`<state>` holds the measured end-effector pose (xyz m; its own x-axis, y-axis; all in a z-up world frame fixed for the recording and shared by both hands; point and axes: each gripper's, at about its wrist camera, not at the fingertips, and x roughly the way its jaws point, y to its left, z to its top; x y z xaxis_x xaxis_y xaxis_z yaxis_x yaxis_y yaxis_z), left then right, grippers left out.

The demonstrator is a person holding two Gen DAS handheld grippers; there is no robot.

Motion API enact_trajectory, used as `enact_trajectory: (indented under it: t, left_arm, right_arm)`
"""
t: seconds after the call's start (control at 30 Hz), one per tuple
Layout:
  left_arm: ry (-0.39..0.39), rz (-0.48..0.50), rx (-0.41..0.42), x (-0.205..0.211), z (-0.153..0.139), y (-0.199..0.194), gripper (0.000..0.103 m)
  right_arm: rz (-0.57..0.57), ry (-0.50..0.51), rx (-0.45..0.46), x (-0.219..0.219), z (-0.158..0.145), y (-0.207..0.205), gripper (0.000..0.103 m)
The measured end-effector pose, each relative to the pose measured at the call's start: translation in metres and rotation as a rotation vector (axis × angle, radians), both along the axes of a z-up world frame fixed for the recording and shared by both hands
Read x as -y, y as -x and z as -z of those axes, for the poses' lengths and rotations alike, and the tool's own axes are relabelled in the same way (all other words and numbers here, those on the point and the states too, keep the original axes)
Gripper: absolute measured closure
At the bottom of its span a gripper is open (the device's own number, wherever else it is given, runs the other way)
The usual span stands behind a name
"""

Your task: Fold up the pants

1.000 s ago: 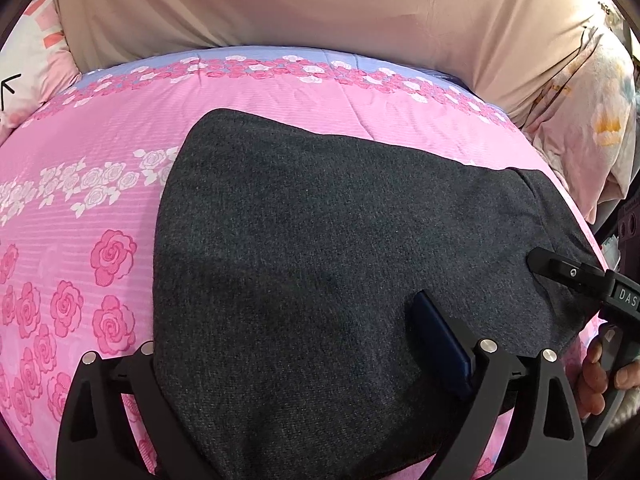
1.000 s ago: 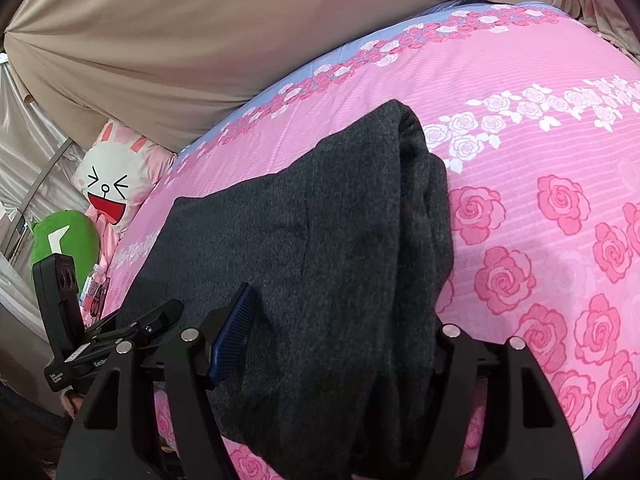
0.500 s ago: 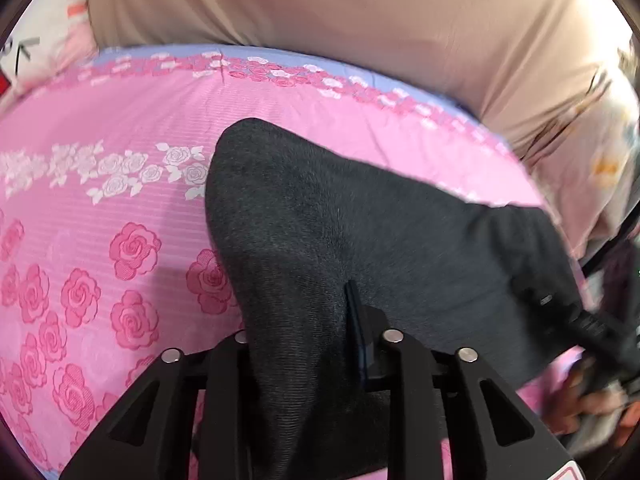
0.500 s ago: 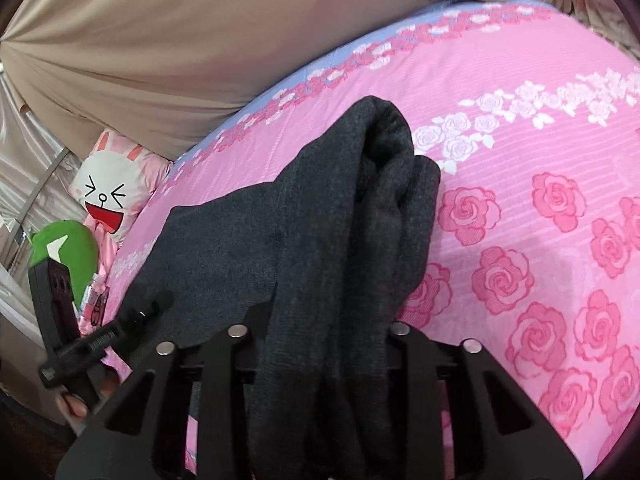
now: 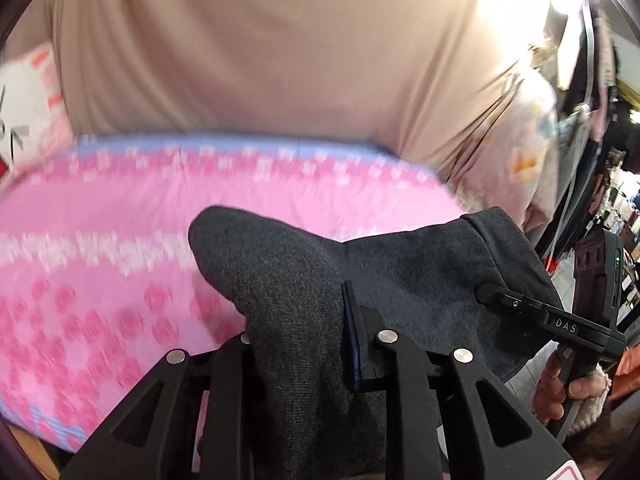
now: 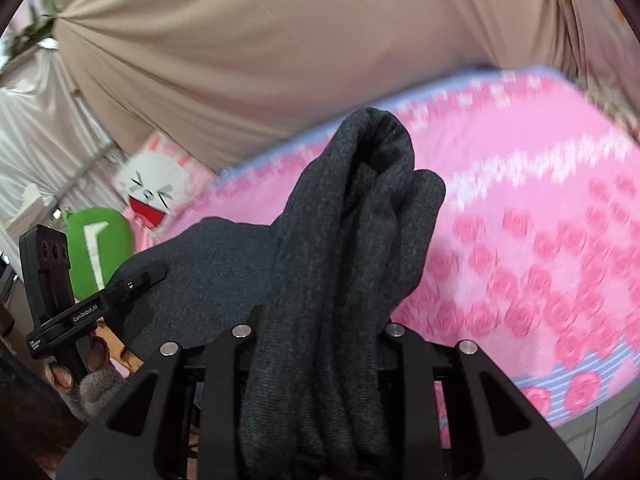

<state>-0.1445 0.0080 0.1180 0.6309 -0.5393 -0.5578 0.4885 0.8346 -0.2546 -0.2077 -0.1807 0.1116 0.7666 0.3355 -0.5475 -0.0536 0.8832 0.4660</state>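
The dark grey pants (image 5: 408, 276) hang lifted between both grippers above the pink rose-print bed (image 5: 120, 248). My left gripper (image 5: 304, 344) is shut on a bunched fold of the pants. My right gripper (image 6: 324, 332) is shut on a thick bundle of the pants (image 6: 352, 240), which rises in folds above it. The right gripper also shows at the right of the left wrist view (image 5: 532, 312), and the left gripper at the left of the right wrist view (image 6: 120, 292). The fingertips are hidden by the cloth.
A beige curtain (image 5: 280, 48) hangs behind the bed. A white bunny pillow (image 6: 156, 192) and a green cushion (image 6: 96, 248) lie at the bed's left end. A pale printed blanket (image 5: 520, 160) is piled at the right. The bed's near edge (image 6: 580, 384) shows.
Both grippers went from open around the flat pants to shut on them, then lifted the pants up off the bed. The cloth now hangs bunched between them.
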Motion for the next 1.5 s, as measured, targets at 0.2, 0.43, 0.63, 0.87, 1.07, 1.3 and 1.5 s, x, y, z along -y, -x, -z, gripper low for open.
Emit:
enact_trajectory:
  t: [0.2,0.43,0.63,0.87,1.07,1.3,1.5]
  left_arm:
    - [0.033,-0.012,0.253,-0.003,-0.074,0.02,0.085]
    - [0.048,-0.046,0.51,-0.004,-0.148,0.023,0.085]
    - [0.064,-0.075,0.675,0.001,-0.196,0.005,0.084]
    - [0.099,-0.1,0.711,0.008,-0.213,-0.053,0.083]
    - [0.075,-0.13,0.666,0.015,-0.198,-0.116,0.083]
    - [0.014,-0.153,0.539,0.038,-0.149,-0.208,0.083]
    - [-0.021,-0.17,0.374,0.057,-0.083,-0.299,0.083]
  right_arm:
    - [0.007,0.041,0.244,0.0,-0.075,0.002,0.076]
    - [0.006,0.077,0.484,0.001,-0.155,-0.018,0.076]
    - [0.01,0.091,0.604,0.007,-0.2,-0.052,0.076]
    - [0.005,0.081,0.642,0.019,-0.22,-0.116,0.075]
    - [-0.005,0.043,0.583,0.033,-0.198,-0.192,0.075]
    - [0.013,0.011,0.432,0.047,-0.133,-0.277,0.075]
    - [0.046,-0.012,0.283,0.062,-0.064,-0.349,0.075]
